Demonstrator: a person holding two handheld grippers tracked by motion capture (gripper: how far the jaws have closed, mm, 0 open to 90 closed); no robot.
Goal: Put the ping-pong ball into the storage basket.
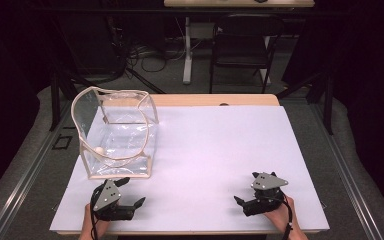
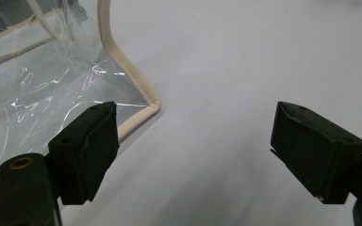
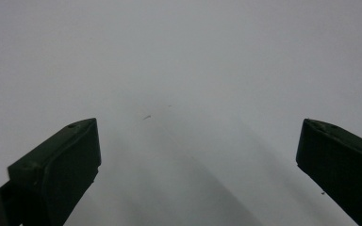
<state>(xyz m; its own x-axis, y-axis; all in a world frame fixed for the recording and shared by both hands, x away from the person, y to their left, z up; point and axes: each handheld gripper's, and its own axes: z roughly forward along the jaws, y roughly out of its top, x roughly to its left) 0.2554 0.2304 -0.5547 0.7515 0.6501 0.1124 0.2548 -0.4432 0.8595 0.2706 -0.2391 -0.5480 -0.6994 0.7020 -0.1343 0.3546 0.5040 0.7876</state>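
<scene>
Approach phase, nothing grasped yet. The clear bag point(image 1: 116, 134), a transparent plastic pouch with beige piping, is stood at the left-rear part of the white surface point(image 1: 215, 150), its top open and sagging, one flap curled inward. A small pale round object point(image 1: 98, 149) is seen inside, near its front-left bottom corner; what it is cannot be made out.

The left gripper point(image 1: 128, 192) is held just in front of the bag's near edge, jaws spread wide and empty. In the left gripper view the bag's front bottom corner point(image 2: 152, 104) is seen just beyond the left jaw, apart from it; contact is not shown.

The right gripper point(image 1: 245, 192) is parked near the front right of the surface, well apart from the bag, jaws likewise spread with only bare surface between them.

Judged step: pre-grasp on the bag, left side leading.

Next move, as judged: the left jaws to be advanced onto the piped edge and closed on the trim, not on the slack film, which is likely to slip or crumple. The right gripper would have to be brought across to the opposite rim if the mouth is to be held open.
</scene>
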